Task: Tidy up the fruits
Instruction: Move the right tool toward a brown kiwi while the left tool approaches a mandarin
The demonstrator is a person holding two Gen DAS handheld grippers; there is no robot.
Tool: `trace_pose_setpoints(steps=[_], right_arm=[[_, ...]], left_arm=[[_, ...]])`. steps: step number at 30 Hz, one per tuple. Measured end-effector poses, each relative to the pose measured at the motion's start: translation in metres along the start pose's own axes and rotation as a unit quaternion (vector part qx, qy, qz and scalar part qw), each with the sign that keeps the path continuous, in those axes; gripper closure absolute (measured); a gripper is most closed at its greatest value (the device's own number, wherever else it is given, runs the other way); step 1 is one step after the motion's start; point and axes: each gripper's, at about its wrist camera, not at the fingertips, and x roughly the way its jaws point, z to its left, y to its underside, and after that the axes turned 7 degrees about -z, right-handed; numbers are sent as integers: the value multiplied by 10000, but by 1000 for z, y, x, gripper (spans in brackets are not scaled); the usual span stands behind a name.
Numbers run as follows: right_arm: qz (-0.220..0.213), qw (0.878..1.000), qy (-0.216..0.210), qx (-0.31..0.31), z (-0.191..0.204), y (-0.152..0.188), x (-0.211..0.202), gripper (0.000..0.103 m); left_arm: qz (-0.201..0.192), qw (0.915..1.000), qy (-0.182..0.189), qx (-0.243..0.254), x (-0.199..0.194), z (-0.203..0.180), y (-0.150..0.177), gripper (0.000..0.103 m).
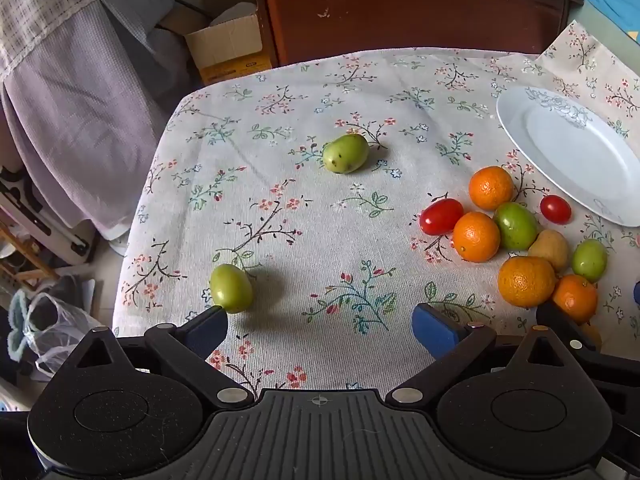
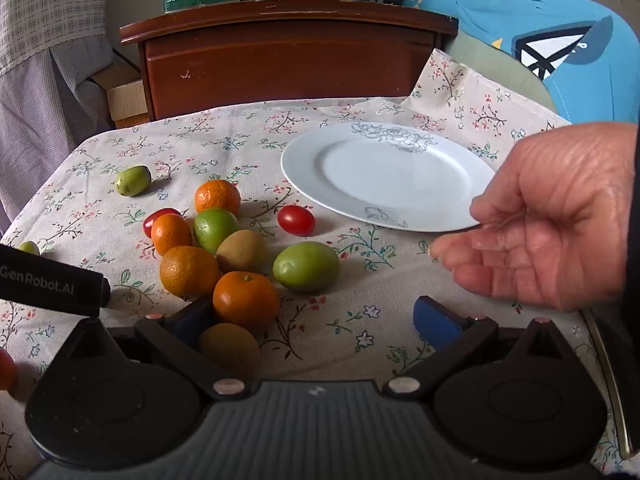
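Note:
A white plate (image 2: pixel 384 172) lies empty at the back right of the floral tablecloth; it also shows in the left wrist view (image 1: pixel 576 152). A pile of oranges (image 2: pixel 246 300), green fruits (image 2: pixel 306 266), kiwis (image 2: pixel 242 250) and cherry tomatoes (image 2: pixel 296 220) sits left of the plate. Two green fruits lie apart (image 1: pixel 346 153) (image 1: pixel 231 289). My left gripper (image 1: pixel 320 330) is open and empty; its left finger nearly touches the near green fruit. My right gripper (image 2: pixel 314 326) is open above the near edge of the pile, with a kiwi (image 2: pixel 230 346) by its left finger.
A bare hand (image 2: pixel 548 220), palm up, hovers at the right near the plate. A brown wooden cabinet (image 2: pixel 288 56) stands behind the table. A cardboard box (image 1: pixel 228 46) and hanging cloth are at the far left. The left gripper's body (image 2: pixel 52 284) enters the right view.

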Motion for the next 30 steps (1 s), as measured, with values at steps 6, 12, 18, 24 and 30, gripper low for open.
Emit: trace_pose_setpoints(steps=[6, 12, 18, 24, 30], right_arm=[[8, 10000, 16, -23, 1, 0, 0, 0], [15, 10000, 13, -19, 2, 0, -1, 0], [19, 10000, 10, -16, 1, 0, 0, 0], [20, 10000, 9, -15, 1, -1, -1, 0], [29, 10000, 35, -13, 3, -1, 0, 0]], left_arm=[[-114, 9999, 23, -24, -6, 10, -4, 3], [-219, 9992, -308, -109, -11, 13, -7, 3], [-173, 9994, -244, -160, -14, 15, -7, 3], [-151, 9996, -31, -233, -28, 19, -9, 3], [-117, 9993, 30, -348, -44, 35, -10, 3]])
